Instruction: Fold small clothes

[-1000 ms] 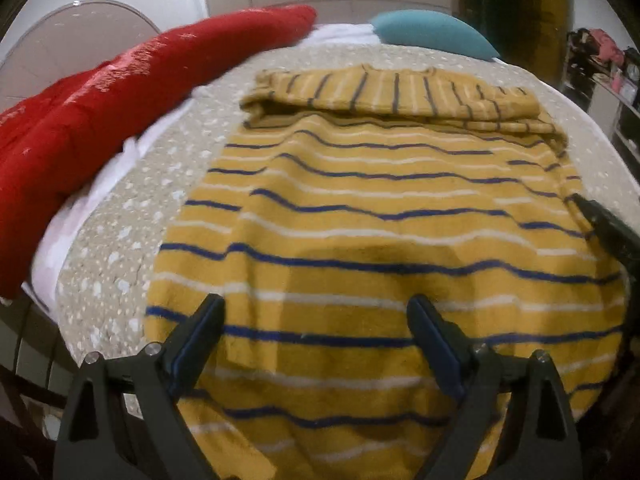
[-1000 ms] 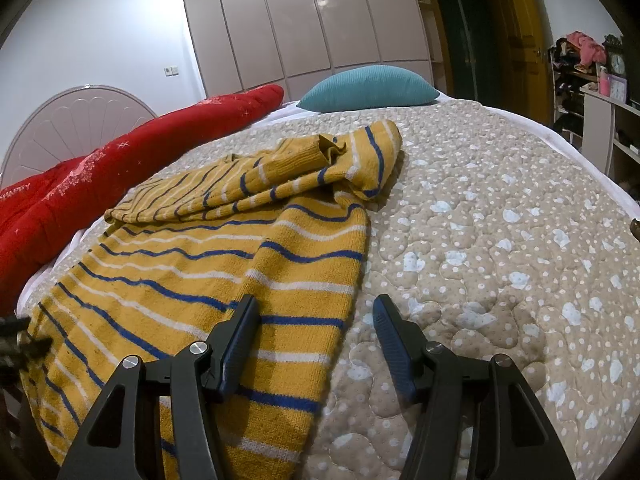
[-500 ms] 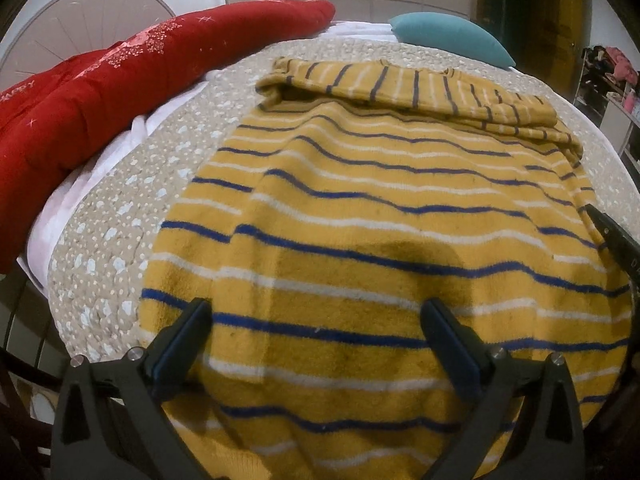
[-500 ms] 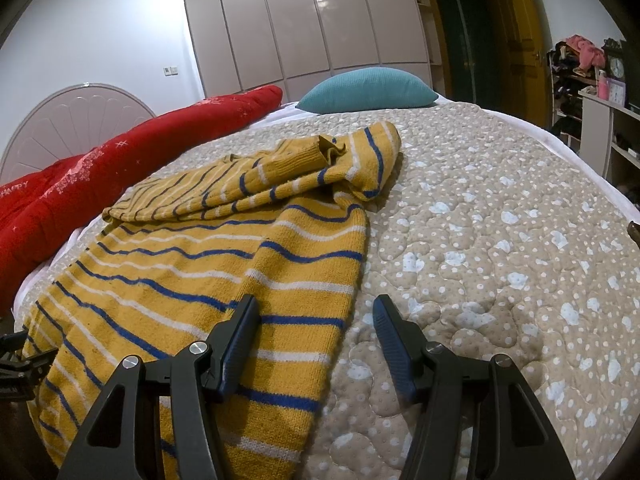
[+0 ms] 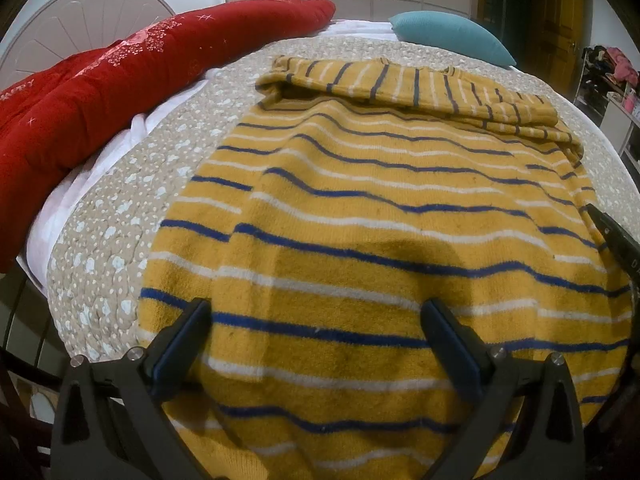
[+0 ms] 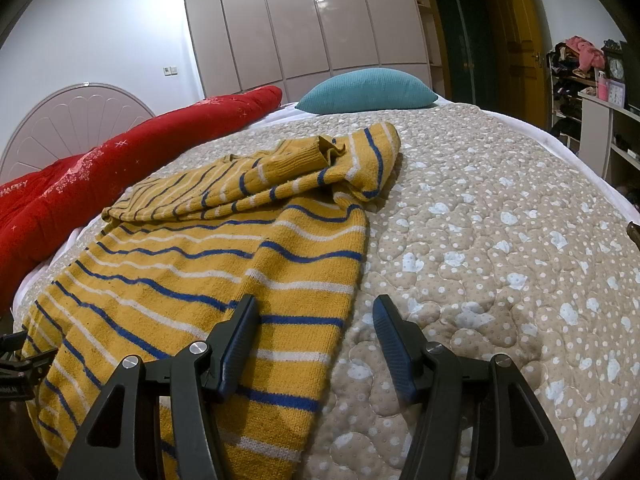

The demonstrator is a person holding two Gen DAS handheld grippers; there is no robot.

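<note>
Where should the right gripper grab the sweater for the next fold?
Probably the near hem corner of the sweater, coming from the right edge. The open right gripper already straddles that edge, one finger over the knit, one over the quilt. The sleeves look already folded across the top, so the hem is the free end.

Setting: home bedroom | bed (image 6: pixel 500 240) with beige dotted quilt beneath both grippers | scalloped headboard (image 6: pixel 76 120) far left | red duvet (image 5: pixel 120 80) left of grippers | teal pillow (image 6: pixel 366 90) ahead | full-height wardrobe doors (image 6: pixel 304 28) beyond | cluttered shelving (image 6: pixel 588 88) with clock, right
</note>
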